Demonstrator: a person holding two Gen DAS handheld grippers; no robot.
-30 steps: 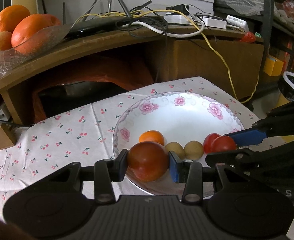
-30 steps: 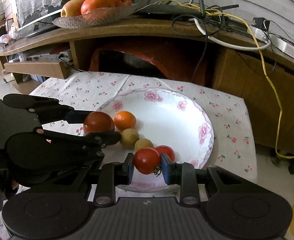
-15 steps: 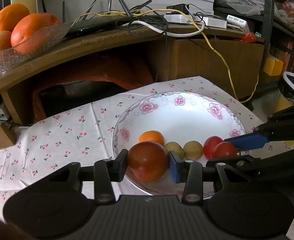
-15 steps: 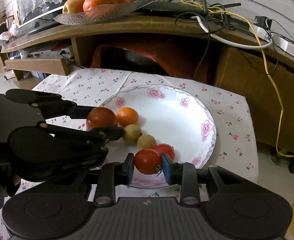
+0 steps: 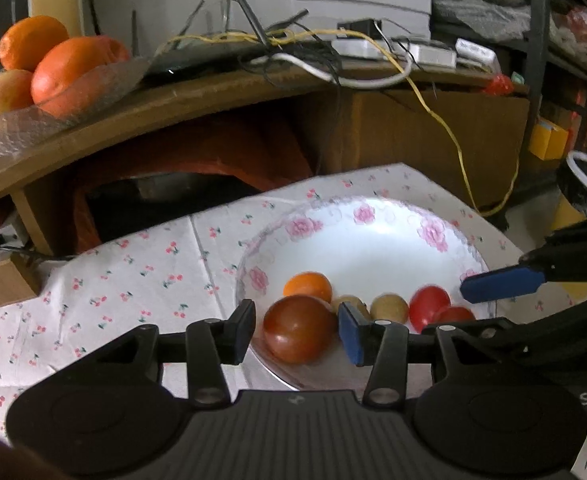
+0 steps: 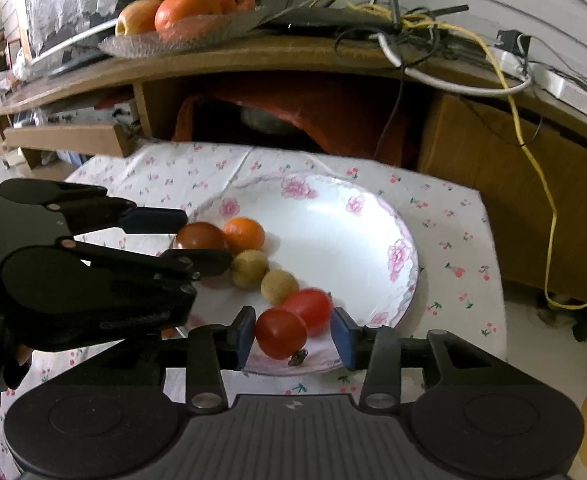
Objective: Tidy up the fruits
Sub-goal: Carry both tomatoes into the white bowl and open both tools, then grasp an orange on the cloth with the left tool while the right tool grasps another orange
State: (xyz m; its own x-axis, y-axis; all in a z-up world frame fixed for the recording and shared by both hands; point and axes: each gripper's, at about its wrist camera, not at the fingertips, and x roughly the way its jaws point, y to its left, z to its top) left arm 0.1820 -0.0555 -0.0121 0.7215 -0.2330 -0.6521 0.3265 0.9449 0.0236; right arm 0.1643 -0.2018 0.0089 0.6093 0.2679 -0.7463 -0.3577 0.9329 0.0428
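A white plate with pink flowers (image 5: 373,240) (image 6: 353,240) holds a row of fruit. My left gripper (image 5: 297,334) is open around a large dark red tomato (image 5: 298,328) (image 6: 199,236) at the plate's near rim, with gaps on both sides. Behind it lie a small orange (image 5: 308,286) (image 6: 244,234) and two tan round fruits (image 5: 389,308) (image 6: 249,269). My right gripper (image 6: 291,338) is open around a small red tomato (image 6: 280,333) (image 5: 453,314), which rests on the plate beside another red tomato (image 6: 311,306) (image 5: 429,304).
A cherry-print cloth (image 5: 133,272) covers the low table. Behind stands a wooden shelf (image 5: 213,92) with a glass dish of oranges and apples (image 5: 53,68) (image 6: 181,12), tangled cables (image 5: 313,56) and a yellow cord (image 6: 533,160).
Both grippers have opened and let go of their tomatoes, which now rest on the plate. Both have drawn back slightly.
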